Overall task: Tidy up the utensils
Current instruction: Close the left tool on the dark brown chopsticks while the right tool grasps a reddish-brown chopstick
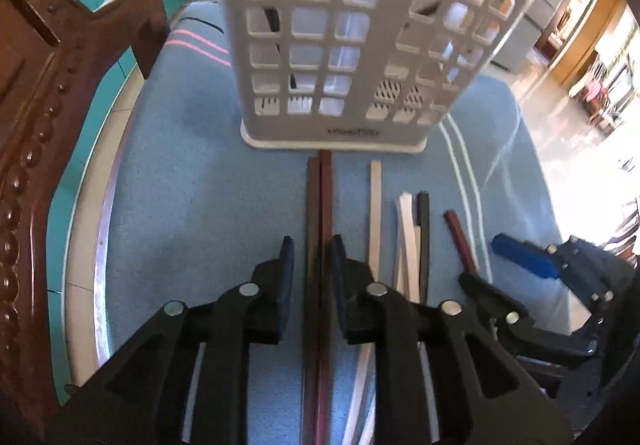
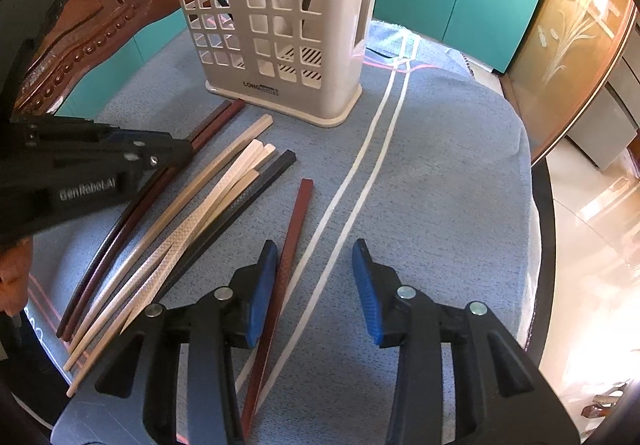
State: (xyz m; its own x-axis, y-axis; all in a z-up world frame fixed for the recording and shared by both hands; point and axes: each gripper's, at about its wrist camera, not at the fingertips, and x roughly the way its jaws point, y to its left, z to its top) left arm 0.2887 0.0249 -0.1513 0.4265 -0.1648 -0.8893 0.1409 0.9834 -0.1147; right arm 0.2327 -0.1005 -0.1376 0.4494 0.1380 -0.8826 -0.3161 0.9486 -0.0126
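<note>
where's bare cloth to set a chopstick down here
Free: blue cloth right of the white stripes, out to the table edge. Crowded: chopsticks fan left of the stripes up to the holder, with the left gripper over them.

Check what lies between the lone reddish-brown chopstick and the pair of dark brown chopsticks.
Pale cream chopsticks and one black chopstick lie between the lone reddish-brown chopstick and the dark brown pair; clearest in the right wrist view.
</note>
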